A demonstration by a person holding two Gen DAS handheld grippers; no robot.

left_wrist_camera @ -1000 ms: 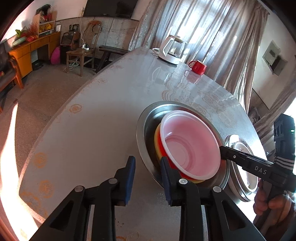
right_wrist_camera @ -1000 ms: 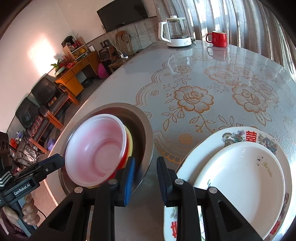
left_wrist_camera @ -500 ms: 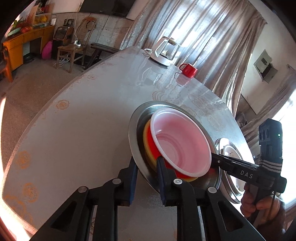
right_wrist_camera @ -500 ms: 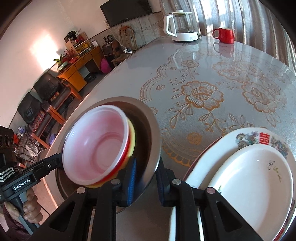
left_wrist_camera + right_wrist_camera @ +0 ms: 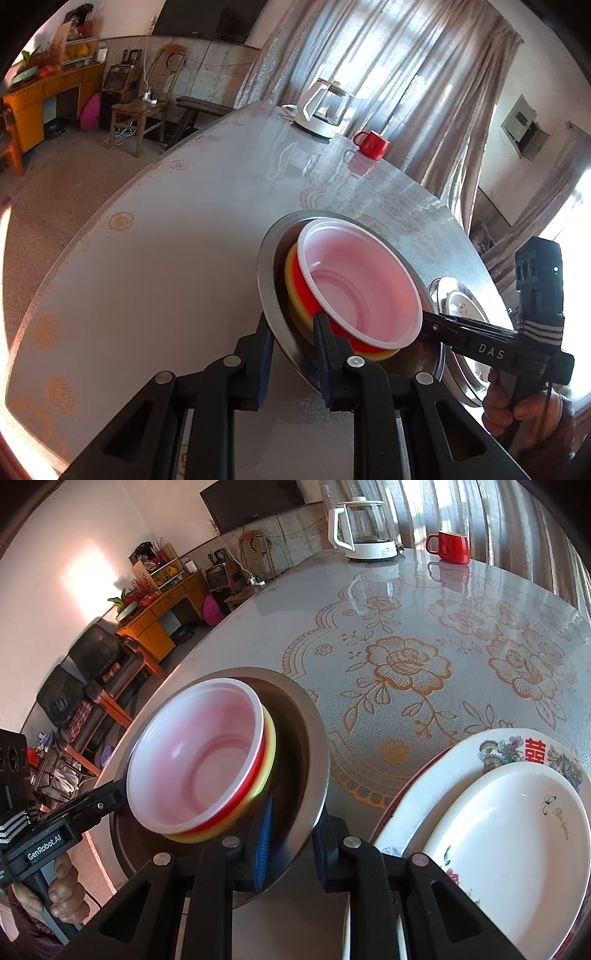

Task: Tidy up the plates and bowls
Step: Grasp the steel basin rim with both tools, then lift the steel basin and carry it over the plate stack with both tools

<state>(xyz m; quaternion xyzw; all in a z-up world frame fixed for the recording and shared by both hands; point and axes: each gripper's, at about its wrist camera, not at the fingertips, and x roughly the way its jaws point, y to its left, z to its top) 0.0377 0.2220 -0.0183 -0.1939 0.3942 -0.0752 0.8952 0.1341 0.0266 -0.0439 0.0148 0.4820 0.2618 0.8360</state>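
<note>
Because the steel basin (image 5: 310,738), carried above the table (image 5: 424,627) with stacked bowls (image 5: 199,753) inside, is pinched at opposite rim edges by the left tongs (image 5: 291,345) and right tongs (image 5: 291,840), any uneven lift could let it be tipped and the bowls spilled.

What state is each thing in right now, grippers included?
Left gripper: shut on the metal basin's rim.
Right gripper: shut on the opposite rim.
Metal basin: held from both sides, tilted.
Stacked bowls: nested in the basin, white on top, then red, yellow.
Plates: stacked on the table, small on large.
Red mug: upright.
Kettle: upright, lid on.
</note>
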